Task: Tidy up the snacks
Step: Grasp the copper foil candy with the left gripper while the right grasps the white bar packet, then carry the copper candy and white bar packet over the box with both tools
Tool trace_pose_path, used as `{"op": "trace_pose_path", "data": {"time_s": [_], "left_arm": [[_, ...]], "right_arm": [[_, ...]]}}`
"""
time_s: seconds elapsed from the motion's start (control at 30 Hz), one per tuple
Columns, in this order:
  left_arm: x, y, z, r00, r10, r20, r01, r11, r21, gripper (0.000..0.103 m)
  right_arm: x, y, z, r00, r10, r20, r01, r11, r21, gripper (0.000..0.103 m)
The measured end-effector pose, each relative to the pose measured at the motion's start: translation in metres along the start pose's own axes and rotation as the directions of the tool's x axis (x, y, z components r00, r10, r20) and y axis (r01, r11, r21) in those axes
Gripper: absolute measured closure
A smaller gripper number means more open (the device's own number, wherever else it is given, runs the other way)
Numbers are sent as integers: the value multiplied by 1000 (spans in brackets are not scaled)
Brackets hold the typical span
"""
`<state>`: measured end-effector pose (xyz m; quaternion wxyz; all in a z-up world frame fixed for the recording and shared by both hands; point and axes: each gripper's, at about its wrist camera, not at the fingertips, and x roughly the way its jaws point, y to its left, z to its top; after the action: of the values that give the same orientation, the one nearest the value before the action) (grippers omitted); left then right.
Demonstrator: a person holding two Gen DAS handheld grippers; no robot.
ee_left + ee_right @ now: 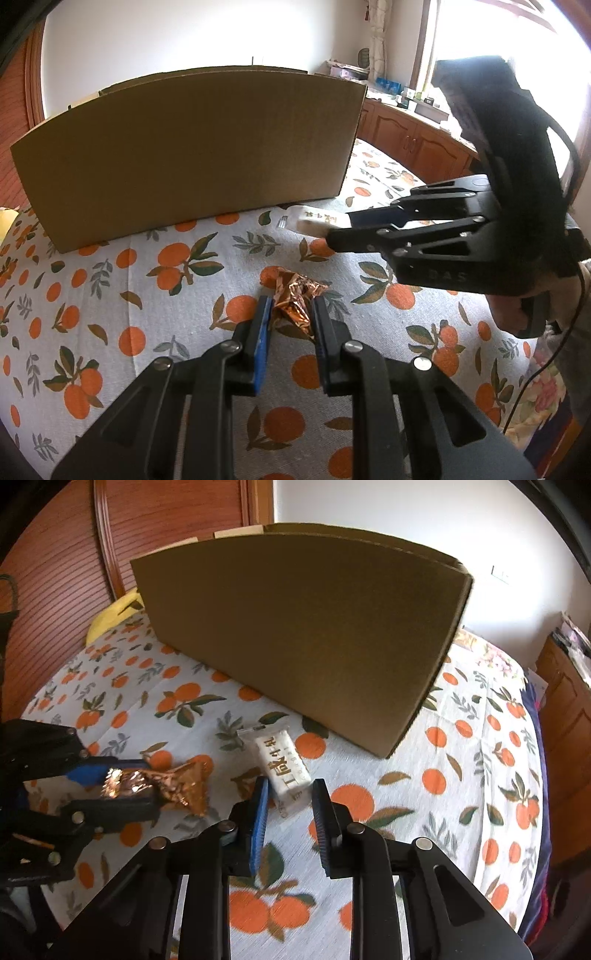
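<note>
Left tool (290, 314) around foil snack (297, 301) (box (184, 147) beyond)

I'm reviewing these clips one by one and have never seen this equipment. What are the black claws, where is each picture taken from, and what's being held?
No robot here: a person holds two black hand-held grippers, each carrying a camera looking along its jaws. In the left view, the left gripper is shut on a crumpled copper foil snack wrapper. In the right view, the right gripper is open around a white rectangular snack packet lying on the orange-print tablecloth. Behind stands a brown cardboard box.
</note>
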<state>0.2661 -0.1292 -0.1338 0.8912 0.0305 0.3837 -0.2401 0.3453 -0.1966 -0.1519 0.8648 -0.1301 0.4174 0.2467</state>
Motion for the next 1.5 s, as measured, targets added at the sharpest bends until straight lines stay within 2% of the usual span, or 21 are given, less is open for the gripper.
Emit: {"op": "trace_pose_path", "data": {"time_s": [0.3,0.6,0.83,1.0,1.17,1.3,1.5], "left_arm": [[-8,6,-2,1000,4,27,-3,1000,-21,85],[-14,9,-2,999,10,35,-9,1000,-26,85],[-32,11,4,999,4,51,-3,1000,-23,85],[-57,16,23,995,12,104,-12,1000,0,85],[-75,30,53,986,33,166,-38,999,27,85],[-81,45,82,977,56,206,-65,997,35,85],[-73,72,112,969,98,225,-109,994,34,85]], "right_arm": [[-24,9,-10,999,1,35,-2,999,39,82],[-45,8,-22,998,-34,56,29,995,96,82],[-65,9,-16,995,-45,94,33,991,128,82],[-73,12,-6,994,-56,97,42,989,141,82],[-86,14,8,989,-49,137,29,989,143,81],[-92,11,26,984,-56,171,32,989,144,81],[-94,7,60,974,-66,215,37,990,135,81]]}}
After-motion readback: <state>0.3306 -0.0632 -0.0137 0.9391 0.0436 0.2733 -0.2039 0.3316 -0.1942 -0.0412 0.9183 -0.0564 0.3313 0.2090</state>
